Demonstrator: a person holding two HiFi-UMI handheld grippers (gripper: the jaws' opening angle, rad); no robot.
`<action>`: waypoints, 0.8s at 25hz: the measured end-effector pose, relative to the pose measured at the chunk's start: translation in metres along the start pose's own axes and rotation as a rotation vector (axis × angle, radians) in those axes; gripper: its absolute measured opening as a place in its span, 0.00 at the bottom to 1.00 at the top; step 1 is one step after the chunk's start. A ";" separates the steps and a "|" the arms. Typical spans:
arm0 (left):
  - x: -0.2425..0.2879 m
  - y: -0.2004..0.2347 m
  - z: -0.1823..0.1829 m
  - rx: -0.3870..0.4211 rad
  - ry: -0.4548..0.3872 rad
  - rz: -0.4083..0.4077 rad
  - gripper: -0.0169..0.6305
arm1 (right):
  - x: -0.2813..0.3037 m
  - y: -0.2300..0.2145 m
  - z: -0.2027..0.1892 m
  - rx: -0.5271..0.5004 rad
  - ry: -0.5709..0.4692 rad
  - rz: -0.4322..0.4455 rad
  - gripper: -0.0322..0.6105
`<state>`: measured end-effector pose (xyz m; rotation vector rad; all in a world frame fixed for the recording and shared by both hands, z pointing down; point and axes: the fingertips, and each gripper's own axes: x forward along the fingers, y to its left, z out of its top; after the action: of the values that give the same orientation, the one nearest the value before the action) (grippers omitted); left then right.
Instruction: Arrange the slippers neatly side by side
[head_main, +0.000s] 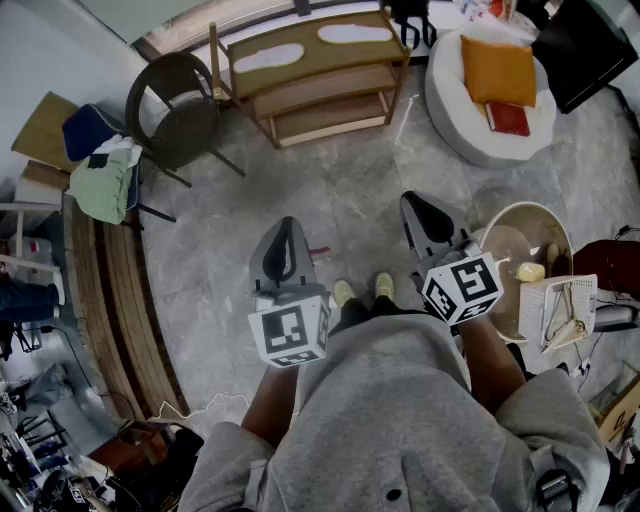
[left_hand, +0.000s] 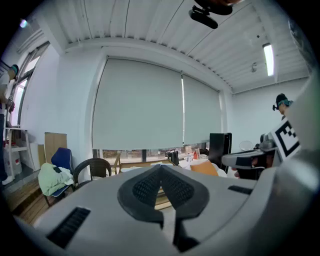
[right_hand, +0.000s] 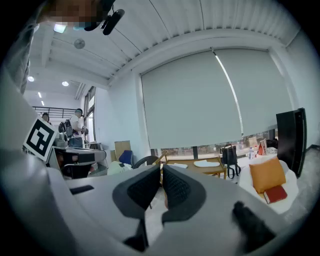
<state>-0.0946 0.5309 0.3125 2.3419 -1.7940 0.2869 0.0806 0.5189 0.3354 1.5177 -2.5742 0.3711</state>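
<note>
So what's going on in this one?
A person stands holding a gripper in each hand. The left gripper and right gripper are both shut and empty, pointed forward above the floor. Two white slippers lie spaced apart on top of a wooden rack across the room, well out of reach. No slipper has been picked up yet.

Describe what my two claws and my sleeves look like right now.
The left claw and right claw are grey plastic, with tapered jaws faced in dark, dimpled pads. Each carries a white cube printed with black square markers. The person wears a grey sweatshirt.
</note>
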 end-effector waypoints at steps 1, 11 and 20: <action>-0.001 0.002 -0.001 -0.003 0.003 -0.004 0.05 | 0.001 0.002 -0.001 0.004 0.002 -0.003 0.10; -0.011 0.028 -0.007 -0.025 0.000 -0.021 0.05 | 0.016 0.028 -0.005 0.022 0.005 -0.009 0.10; -0.020 0.054 -0.009 -0.035 -0.010 -0.029 0.05 | 0.027 0.059 -0.005 -0.017 0.011 0.005 0.10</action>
<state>-0.1524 0.5375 0.3171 2.3469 -1.7534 0.2387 0.0160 0.5250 0.3382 1.4994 -2.5670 0.3557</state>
